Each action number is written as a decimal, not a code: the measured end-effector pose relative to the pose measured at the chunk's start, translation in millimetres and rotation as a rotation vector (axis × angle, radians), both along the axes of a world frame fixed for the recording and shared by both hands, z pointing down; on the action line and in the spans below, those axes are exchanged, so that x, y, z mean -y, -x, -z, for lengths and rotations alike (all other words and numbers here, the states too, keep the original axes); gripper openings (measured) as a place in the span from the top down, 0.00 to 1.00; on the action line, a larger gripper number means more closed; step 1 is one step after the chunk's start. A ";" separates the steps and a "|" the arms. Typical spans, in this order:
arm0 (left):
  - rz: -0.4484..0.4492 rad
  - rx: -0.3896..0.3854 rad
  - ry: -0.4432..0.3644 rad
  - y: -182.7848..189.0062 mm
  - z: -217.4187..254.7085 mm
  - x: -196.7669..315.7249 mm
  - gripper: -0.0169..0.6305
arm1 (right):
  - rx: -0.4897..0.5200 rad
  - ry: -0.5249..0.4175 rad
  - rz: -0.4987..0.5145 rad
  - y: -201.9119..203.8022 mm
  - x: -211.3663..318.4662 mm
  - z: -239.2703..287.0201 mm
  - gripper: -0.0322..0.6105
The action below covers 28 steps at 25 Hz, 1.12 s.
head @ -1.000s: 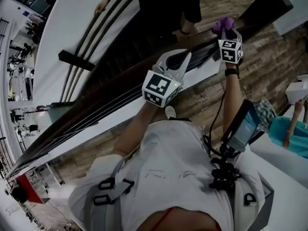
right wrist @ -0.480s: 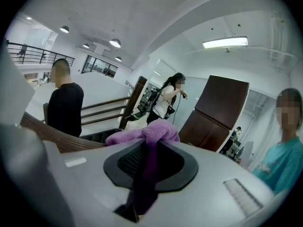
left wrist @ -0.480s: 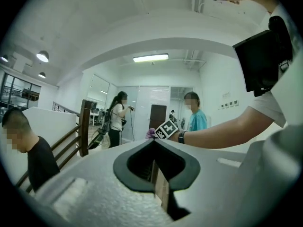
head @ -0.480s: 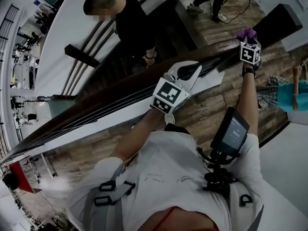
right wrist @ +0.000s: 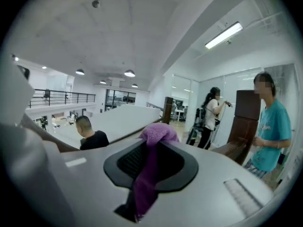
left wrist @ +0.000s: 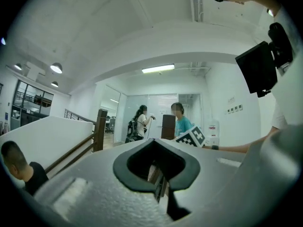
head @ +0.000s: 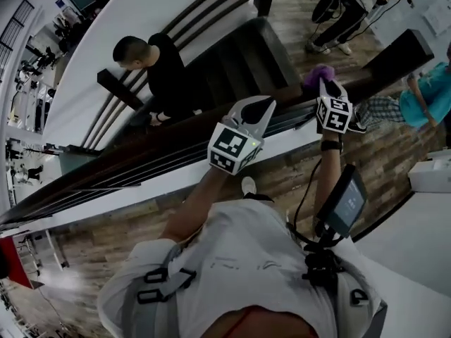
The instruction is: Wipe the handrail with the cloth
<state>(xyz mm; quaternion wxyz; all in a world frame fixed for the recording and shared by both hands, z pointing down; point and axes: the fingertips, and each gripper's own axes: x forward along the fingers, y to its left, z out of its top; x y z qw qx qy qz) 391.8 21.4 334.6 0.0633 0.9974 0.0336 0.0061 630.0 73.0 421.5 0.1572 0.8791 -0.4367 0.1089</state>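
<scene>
A dark wooden handrail (head: 162, 141) runs on a slant from lower left to upper right in the head view. My right gripper (head: 325, 90) is on the rail near its upper end, shut on a purple cloth (head: 318, 74) that bunches over the wood. The right gripper view shows the cloth (right wrist: 156, 132) pinched between the jaws of that gripper (right wrist: 150, 145), with a strip hanging down. My left gripper (head: 255, 108) hovers over the rail further left. In its own view, the left gripper (left wrist: 155, 148) has its jaws together with nothing in them.
A person in black (head: 158, 76) stands on the stairs beyond the rail. A person in a teal shirt (head: 426, 94) is by the dark end post (head: 402, 51), another person (head: 352, 13) further back. White wall panels and wooden floor lie below the rail.
My right gripper slid along the rail toward the end post with the cloth, then back toward me. The person in black has moved left on the stairs. The left gripper has stayed over the rail.
</scene>
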 end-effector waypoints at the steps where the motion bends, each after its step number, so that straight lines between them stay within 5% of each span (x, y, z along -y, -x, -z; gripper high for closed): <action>1: 0.010 -0.001 -0.008 15.6 1.9 8.9 0.97 | 0.014 -0.021 0.029 33.9 10.5 1.1 0.85; 9: 0.057 0.016 -0.024 128.0 11.2 72.4 0.97 | -0.002 -0.092 0.231 241.6 86.5 31.2 0.85; 21: 0.206 -0.010 -0.048 261.0 23.0 137.0 0.97 | -0.041 -0.174 0.460 421.5 147.3 55.4 0.85; 28: 0.422 -0.023 -0.049 372.7 13.7 175.5 0.97 | -0.040 -0.235 0.720 553.3 194.8 41.1 0.85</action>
